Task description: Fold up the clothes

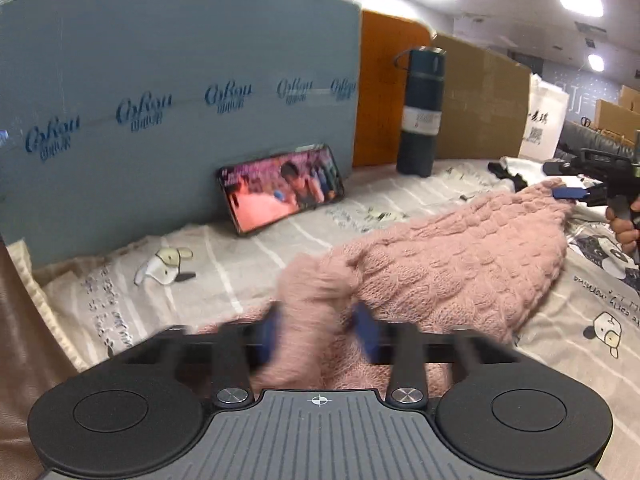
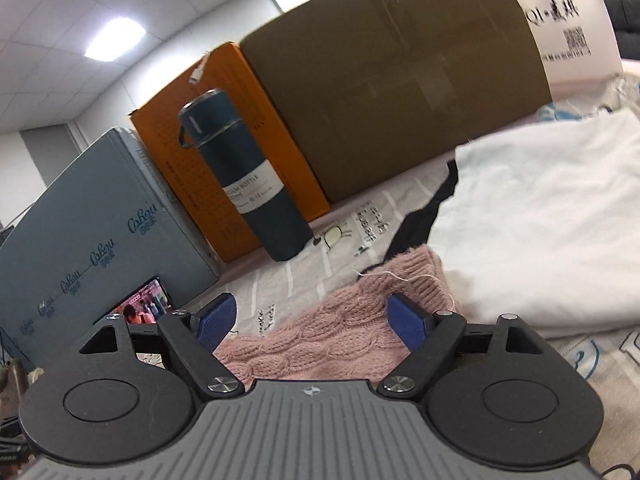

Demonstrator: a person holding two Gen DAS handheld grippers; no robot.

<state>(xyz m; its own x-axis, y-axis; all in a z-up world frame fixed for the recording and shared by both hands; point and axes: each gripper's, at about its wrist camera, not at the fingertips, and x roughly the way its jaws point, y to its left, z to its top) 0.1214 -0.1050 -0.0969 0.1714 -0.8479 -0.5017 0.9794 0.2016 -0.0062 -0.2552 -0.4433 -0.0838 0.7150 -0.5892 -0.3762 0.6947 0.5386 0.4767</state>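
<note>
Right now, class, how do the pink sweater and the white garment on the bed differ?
The pink sweater is a chunky cable knit; the white garment is smooth cloth. The pink sweater lies rumpled and stretched between both claws; the white garment rests flat, apart from either claw. Both lie on the printed bedsheet.

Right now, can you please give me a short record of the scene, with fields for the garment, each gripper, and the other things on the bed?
garment: pink knit sweater, lying crumpled on the printed bedsheet
left gripper: fingers closed on a bunch of the sweater
right gripper: fingers open, the sweater's ribbed end lying between them, not pressed
other clothes: white garment beside the sweater
behind: dark bottle upright; phone leaning on the blue box
</note>
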